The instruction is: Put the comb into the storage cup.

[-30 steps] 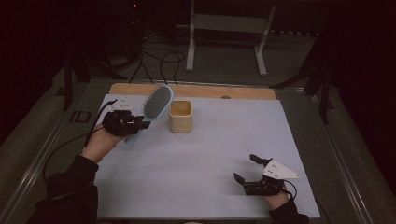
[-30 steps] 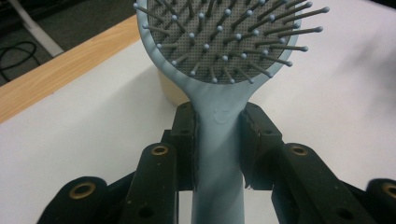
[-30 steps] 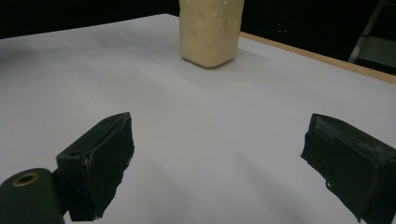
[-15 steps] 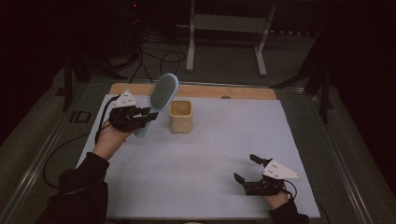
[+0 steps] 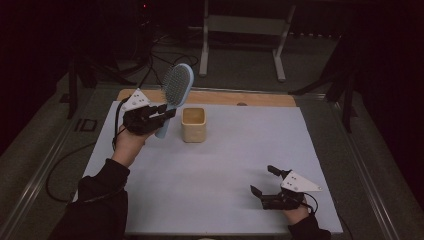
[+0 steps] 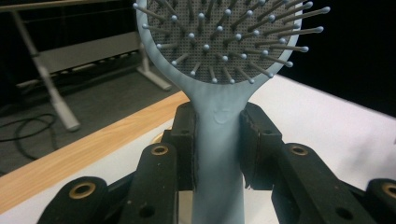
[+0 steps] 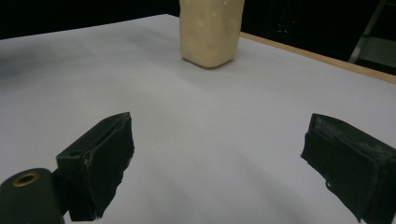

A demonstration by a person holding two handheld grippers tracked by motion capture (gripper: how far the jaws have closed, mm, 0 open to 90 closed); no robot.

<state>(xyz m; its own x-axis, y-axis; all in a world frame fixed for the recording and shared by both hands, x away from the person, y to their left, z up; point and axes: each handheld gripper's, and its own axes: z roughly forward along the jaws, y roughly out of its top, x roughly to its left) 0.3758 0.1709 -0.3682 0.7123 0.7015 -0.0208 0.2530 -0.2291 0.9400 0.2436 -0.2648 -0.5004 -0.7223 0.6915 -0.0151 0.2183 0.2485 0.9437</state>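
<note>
While my left hand-held gripper (image 5: 161, 114) is clamped on the hairbrush (image 5: 175, 95) handle, lifted just left of the cup (image 5: 193, 124), dropping it in looks left; right hand-held gripper (image 5: 267, 181) rests apart, near right.

Each hand-held gripper — left hand-held gripper (image 5: 167, 112), right hand-held gripper (image 5: 263, 180) — is black with thick block jaws, brass-ringed screw holes and a pale grey three-cornered plate on top; a black cable trails off — both sleeves are dark.

The left gripper (image 5: 167, 114) was raised above the desk, its jaws clamped and pointing right, forearm angled in from below. The right gripper (image 5: 264, 181) rested low with jaws spread wide.
</note>
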